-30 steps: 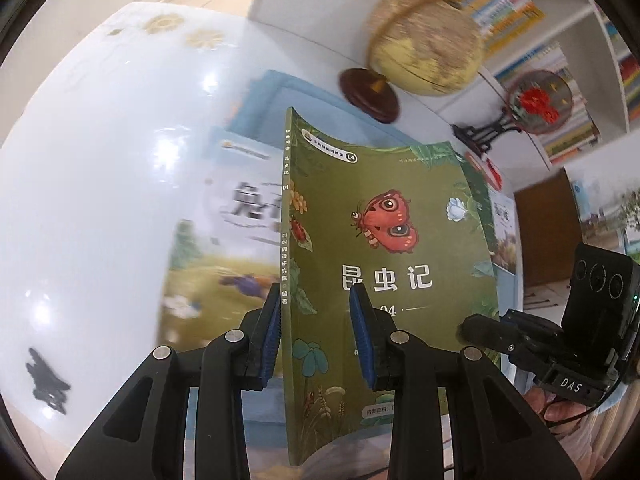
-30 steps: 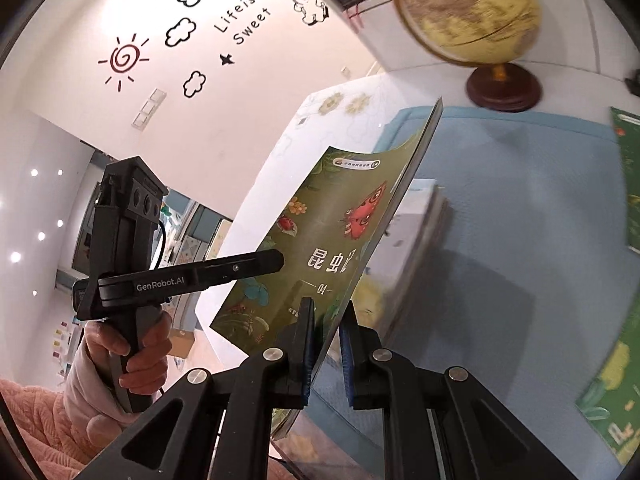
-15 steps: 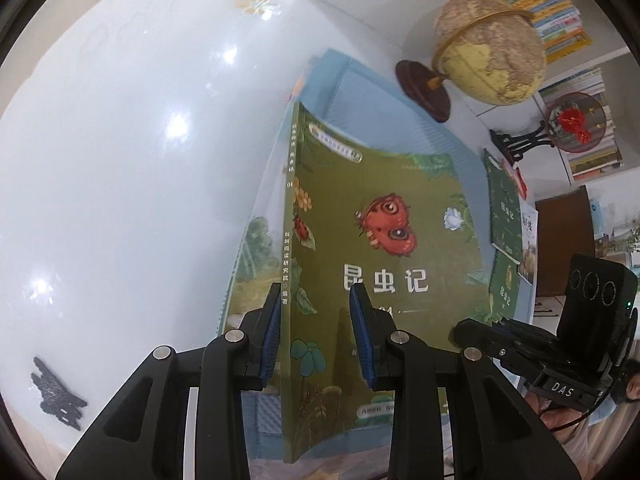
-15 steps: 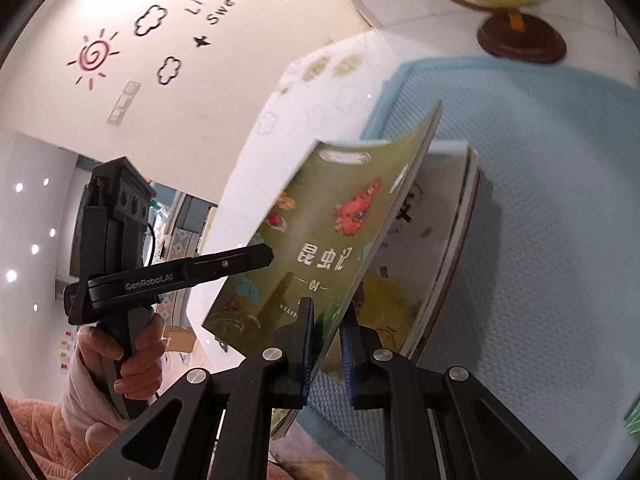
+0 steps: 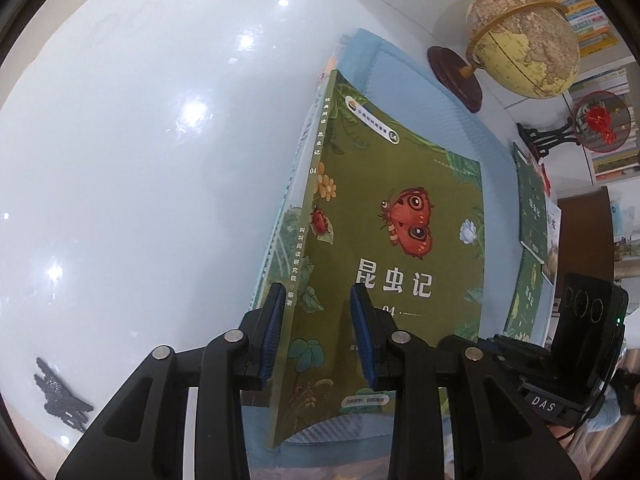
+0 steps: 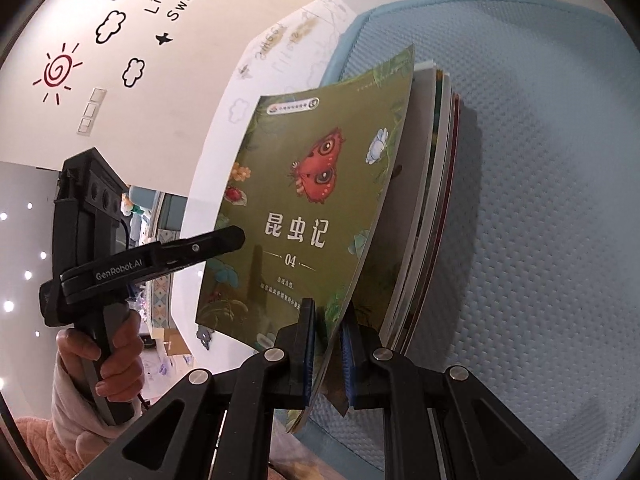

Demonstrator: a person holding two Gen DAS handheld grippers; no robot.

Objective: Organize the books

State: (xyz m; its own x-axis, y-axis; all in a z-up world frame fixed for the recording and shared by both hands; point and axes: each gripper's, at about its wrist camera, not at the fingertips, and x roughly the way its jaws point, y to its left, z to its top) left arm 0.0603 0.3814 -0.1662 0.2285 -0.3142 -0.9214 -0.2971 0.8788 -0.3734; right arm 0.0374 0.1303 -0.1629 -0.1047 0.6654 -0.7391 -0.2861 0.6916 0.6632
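Observation:
A green book (image 5: 400,240) with a red butterfly on its cover hangs tilted just over a stack of books (image 6: 436,200) on the blue mat (image 6: 540,160). My left gripper (image 5: 318,300) straddles its spine edge; the jaws are opening, and the right pad stands slightly off the cover. One of its fingers (image 6: 224,240) shows over the cover's left edge in the right wrist view. My right gripper (image 6: 328,312) is shut on the book's opposite edge. A sliver of the stack (image 5: 288,208) shows left of the spine.
A globe (image 5: 520,40) on a wooden base stands behind the mat. More green books (image 5: 532,216) lie at the mat's right, near a red ornament on a stand (image 5: 600,120). The glossy white table (image 5: 140,160) lies left. A hand (image 6: 104,352) holds the left gripper's handle.
Both grippers have sunk with the green book, which now lies lower and covers the stack's top cover. The left jaws stand a little wider.

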